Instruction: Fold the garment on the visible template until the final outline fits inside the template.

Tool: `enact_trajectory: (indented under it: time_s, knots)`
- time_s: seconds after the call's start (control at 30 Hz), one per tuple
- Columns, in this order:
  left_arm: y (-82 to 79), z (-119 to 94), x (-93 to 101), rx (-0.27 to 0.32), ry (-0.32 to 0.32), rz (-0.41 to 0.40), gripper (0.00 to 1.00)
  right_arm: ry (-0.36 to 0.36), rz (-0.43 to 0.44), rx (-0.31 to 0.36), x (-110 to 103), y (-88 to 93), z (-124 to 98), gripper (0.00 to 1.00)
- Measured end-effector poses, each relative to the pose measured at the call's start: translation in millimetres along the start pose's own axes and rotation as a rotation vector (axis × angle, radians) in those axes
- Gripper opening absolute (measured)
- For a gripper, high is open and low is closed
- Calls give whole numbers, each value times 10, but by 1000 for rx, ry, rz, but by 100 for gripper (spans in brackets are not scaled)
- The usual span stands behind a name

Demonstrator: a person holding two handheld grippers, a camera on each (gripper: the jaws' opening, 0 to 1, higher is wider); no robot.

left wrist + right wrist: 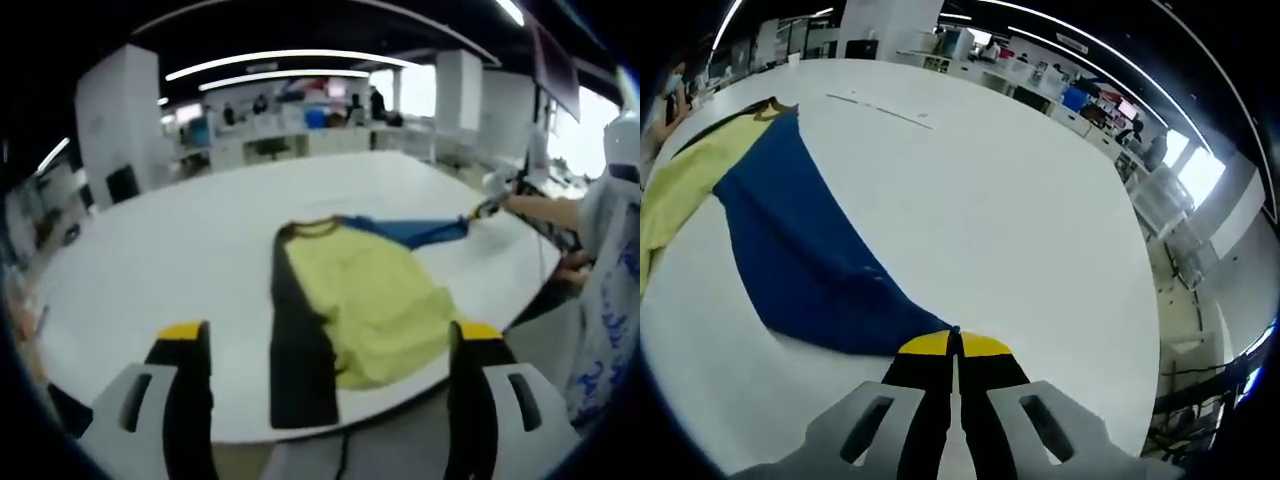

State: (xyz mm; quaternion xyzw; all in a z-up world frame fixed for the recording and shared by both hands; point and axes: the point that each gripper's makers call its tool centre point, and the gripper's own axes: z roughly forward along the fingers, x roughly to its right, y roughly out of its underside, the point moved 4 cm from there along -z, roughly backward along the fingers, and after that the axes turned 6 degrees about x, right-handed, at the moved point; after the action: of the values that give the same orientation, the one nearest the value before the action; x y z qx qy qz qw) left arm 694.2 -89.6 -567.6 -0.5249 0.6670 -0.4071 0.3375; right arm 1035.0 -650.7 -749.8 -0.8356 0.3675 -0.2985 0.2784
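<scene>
In the right gripper view the right gripper has its yellow-tipped jaws pressed together on the end of the blue sleeve; the pinched edge of cloth is hidden between the tips, so how much is caught cannot be told. From the jaws the sleeve runs away and to the left over the white table, flat on it, widening as it goes, until it meets the yellow body of the garment, which is cut off at the left side of that view. Past the garment, far ahead of the jaws, thin dark marks lie on the table; what they are is too faint to say.

In the left gripper view the left gripper has its jaws wide apart, holding nothing, hanging off the near edge of the table. Just ahead, between the two jaws, lies the garment: yellow in the middle, a black sleeve stretched back toward the left jaw, the blue sleeve stretched away to the right. At that sleeve's far end the right gripper shows small and blurred, with a person's arm behind it. No template outline can be made out under the cloth
</scene>
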Motion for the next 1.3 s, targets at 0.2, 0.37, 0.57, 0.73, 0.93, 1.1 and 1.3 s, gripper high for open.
enact_trajectory:
  time_s: [0.2, 0.37, 0.57, 0.73, 0.93, 1.1, 1.3]
  knots:
    - [-22, 0, 12, 6, 5, 6, 94, 16, -18, 17, -37, -23, -95, 3]
    - [-43, 17, 20, 9, 12, 11, 94, 22, -39, 35, -33, -63, -171, 11]
    - [-58, 45, 32, 11, 24, 17, 93, 8, -31, 87, -115, -228, -316, 9]
    - [-63, 54, 31, 13, 29, 18, 93, -32, -112, 102, -271, -314, -259, 10]
    - [-40, 6, 14, 13, 16, 14, 92, -76, -57, 122, -379, -399, -211, 8]
    - [2, -17, 3, 5, 3, 5, 91, -103, -44, 129, -503, -480, -173, 9]
    - [20, -20, -3, 0, 0, 2, 91, -111, -36, 126, -520, -486, -108, 11]
